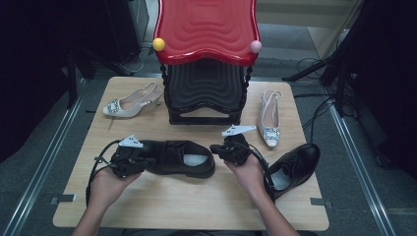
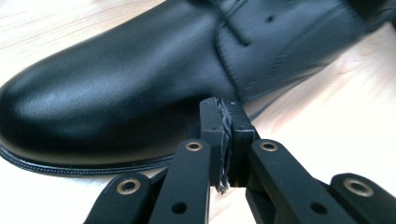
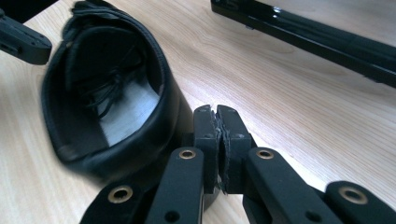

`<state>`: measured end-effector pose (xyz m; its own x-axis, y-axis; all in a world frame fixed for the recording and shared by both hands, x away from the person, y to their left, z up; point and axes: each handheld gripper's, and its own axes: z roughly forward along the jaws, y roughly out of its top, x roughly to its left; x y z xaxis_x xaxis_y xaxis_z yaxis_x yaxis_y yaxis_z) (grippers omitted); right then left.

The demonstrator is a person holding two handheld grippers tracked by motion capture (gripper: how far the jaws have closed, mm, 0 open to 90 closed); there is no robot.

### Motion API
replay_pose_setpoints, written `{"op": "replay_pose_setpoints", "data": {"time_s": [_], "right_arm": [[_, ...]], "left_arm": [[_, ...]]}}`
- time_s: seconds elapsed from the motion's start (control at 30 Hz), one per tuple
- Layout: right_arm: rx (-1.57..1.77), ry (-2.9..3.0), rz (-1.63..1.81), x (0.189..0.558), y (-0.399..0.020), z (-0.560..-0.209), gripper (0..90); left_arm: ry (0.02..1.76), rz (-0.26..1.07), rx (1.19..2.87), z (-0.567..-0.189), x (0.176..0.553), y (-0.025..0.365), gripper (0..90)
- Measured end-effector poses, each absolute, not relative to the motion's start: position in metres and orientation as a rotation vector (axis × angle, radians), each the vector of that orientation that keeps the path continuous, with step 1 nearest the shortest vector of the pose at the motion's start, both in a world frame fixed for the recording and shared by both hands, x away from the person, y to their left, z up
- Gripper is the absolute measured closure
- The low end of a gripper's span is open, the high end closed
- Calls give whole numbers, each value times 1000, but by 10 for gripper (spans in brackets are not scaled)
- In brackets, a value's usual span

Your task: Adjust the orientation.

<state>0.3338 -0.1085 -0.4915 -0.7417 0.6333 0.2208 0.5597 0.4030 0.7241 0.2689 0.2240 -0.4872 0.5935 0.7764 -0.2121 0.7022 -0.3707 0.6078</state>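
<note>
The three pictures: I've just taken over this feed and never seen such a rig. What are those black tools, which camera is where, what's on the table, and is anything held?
A person sits at a wooden table with a hand-held two-jaw gripper in each hand. The high view looks down from above: the left gripper is at the toe of a black leather shoe, and the right gripper is at that shoe's heel end.

The other two pictures come from cameras riding on the grippers and look along their jaws. The left gripper view shows its jaws pressed together beside the shoe's shiny toe. The right gripper view shows its jaws also together, next to the shoe's heel opening. Both are shut on nothing; neither holds the shoe.

Also on the table: a second black shoe, two pale slingback heels, and a red-topped black shoe rack.
</note>
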Motion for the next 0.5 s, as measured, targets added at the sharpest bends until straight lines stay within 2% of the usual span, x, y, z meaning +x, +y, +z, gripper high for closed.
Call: {"op": "replay_pose_setpoints", "data": {"time_s": [0.5], "right_arm": [[1058, 2622, 1244, 316, -108, -493, 900]], "left_arm": [[1160, 143, 2146, -499, 274, 222, 867]]}}
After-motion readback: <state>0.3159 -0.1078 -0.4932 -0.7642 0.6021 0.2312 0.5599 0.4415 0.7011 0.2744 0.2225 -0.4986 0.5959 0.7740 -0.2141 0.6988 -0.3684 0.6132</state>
